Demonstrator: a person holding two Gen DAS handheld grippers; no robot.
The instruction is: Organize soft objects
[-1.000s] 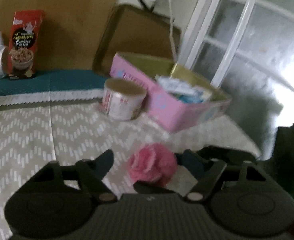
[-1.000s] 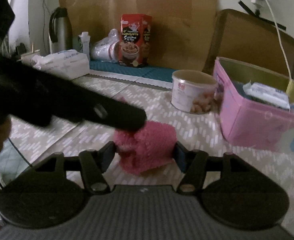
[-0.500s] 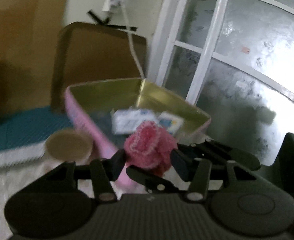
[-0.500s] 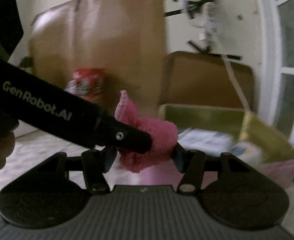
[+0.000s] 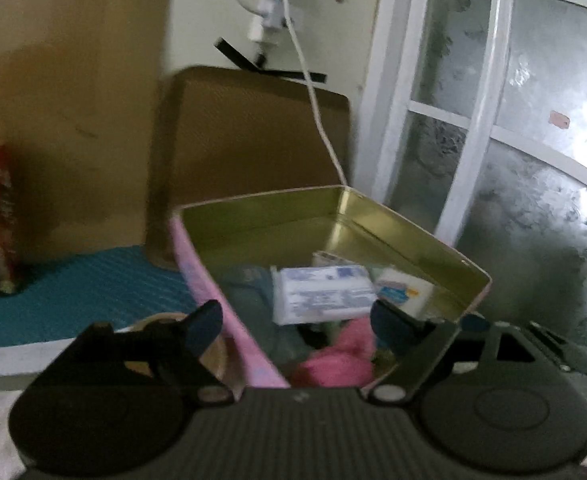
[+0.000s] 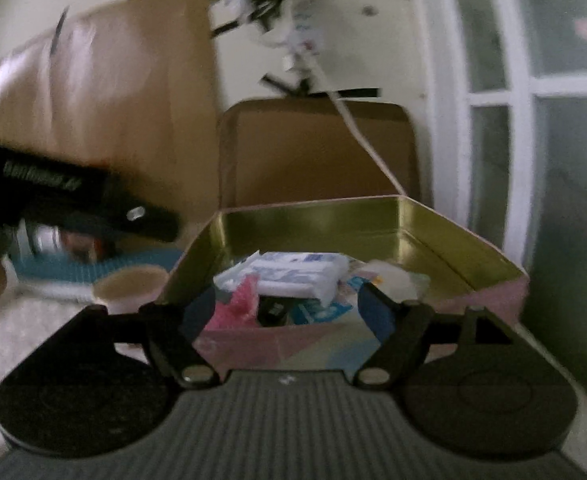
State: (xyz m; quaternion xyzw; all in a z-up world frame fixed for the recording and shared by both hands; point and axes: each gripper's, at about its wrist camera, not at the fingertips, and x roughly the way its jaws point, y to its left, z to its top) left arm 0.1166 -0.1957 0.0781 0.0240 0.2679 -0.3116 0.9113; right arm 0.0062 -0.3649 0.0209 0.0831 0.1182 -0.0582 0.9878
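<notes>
Our left claw [image 5: 295, 322] and right claw [image 6: 287, 310] hang released above the pink tin's [image 5: 229, 312] rim, jaws just opened; both pink cloths [image 5: 339, 356] now lie inside.

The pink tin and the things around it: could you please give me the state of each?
Pink tin: open, lid off, partly filled.
Lid: upright behind the tin.
Pink cloth: lying in the tin, released.
White packet: lying in the tin.
Left gripper: open, jaws just opened.
Right gripper: open, jaws just opened.
</notes>
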